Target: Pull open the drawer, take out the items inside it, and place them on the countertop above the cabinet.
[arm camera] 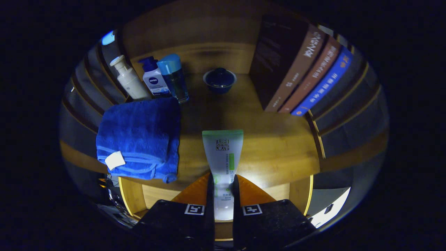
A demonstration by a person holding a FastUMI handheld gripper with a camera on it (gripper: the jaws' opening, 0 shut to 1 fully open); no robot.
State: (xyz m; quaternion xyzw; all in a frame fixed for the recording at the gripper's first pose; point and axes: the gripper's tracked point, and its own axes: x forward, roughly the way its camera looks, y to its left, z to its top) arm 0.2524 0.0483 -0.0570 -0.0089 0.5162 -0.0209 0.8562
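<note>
While jaws pinch it, tube [223, 157] over countertop [275, 146], long axis running away, crimped end far.

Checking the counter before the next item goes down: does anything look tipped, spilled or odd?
Nothing stands out. The gripper is shut on the tube above the countertop; three bottles, the lidded bowl and books stand upright, the blue towel folded.

Your gripper [223, 180] clamps a tube [223, 151] whose printed characters are too small to read. Beyond it, a white pump bottle [155, 83] bears the brand NIVEA. Lettering on the book spines [315, 75] is blurred.
</note>
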